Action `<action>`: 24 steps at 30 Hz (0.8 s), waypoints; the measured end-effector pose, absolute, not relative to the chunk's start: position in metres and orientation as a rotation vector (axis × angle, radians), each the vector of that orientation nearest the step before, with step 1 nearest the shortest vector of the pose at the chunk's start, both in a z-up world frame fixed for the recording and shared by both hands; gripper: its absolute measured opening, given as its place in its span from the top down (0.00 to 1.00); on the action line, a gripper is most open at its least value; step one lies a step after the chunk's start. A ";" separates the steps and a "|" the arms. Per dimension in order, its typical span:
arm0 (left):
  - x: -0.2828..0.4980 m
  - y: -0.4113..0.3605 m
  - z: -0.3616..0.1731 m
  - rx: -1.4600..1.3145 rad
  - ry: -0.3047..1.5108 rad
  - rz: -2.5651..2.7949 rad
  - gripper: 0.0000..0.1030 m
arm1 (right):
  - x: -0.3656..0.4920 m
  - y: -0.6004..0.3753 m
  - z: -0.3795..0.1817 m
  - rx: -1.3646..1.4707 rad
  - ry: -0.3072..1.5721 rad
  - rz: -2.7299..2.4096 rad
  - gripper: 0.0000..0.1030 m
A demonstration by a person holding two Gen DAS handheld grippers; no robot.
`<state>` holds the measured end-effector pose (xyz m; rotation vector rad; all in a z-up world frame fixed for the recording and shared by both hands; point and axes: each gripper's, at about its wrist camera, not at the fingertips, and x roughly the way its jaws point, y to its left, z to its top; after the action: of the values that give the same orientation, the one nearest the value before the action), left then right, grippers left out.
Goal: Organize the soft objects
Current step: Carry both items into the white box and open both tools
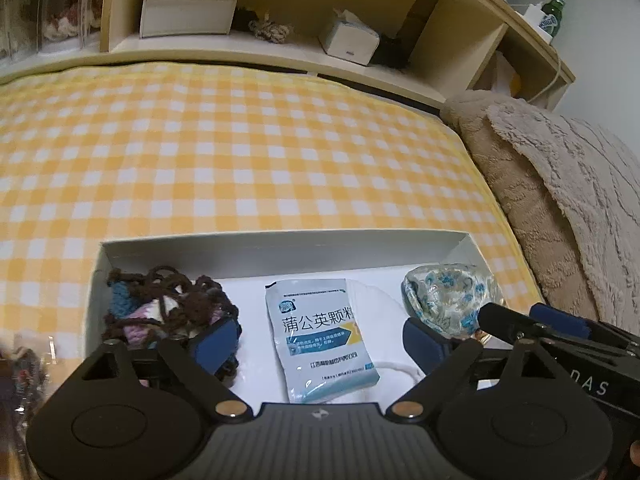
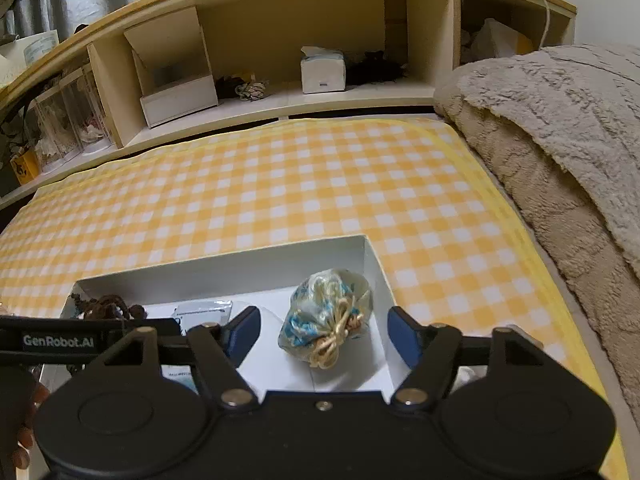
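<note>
A shallow white box (image 1: 280,246) lies on the yellow checked cloth; it also shows in the right wrist view (image 2: 372,264). In it lie a brown yarn bundle (image 1: 168,304), a white and blue sachet (image 1: 320,332) on a white cloth (image 1: 380,304), and a blue-flowered pouch (image 1: 444,296). My left gripper (image 1: 320,340) is open over the sachet. My right gripper (image 2: 324,334) is open around the pouch (image 2: 328,316) with its gold cord, not touching it. The sachet (image 2: 204,310) and yarn (image 2: 108,306) show at the left.
A beige fleece blanket (image 1: 560,184) lies along the right (image 2: 560,152). A wooden shelf (image 2: 280,100) behind holds a tissue box (image 2: 322,70), an open white box (image 2: 180,96) and a rope knot (image 2: 250,90). A green bottle (image 1: 554,8) stands on top.
</note>
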<state>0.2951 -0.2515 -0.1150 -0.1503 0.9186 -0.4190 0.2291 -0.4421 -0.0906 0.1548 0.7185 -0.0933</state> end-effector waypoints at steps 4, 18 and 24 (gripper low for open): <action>0.285 -0.249 -0.104 -0.125 0.903 -0.412 0.02 | 0.220 -0.443 -0.085 0.159 0.717 -0.100 0.24; 0.242 -0.231 -0.072 -0.057 0.848 -0.392 0.00 | 0.180 -0.436 -0.063 0.154 0.688 -0.135 0.04; 0.225 -0.219 -0.062 -0.054 0.822 -0.378 0.00 | 0.164 -0.425 -0.048 0.119 0.666 -0.150 0.00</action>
<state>0.2249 -0.2189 -0.0615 -0.0540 0.8221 -0.3783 0.1641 -0.4254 -0.0477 0.1188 0.6656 -0.1498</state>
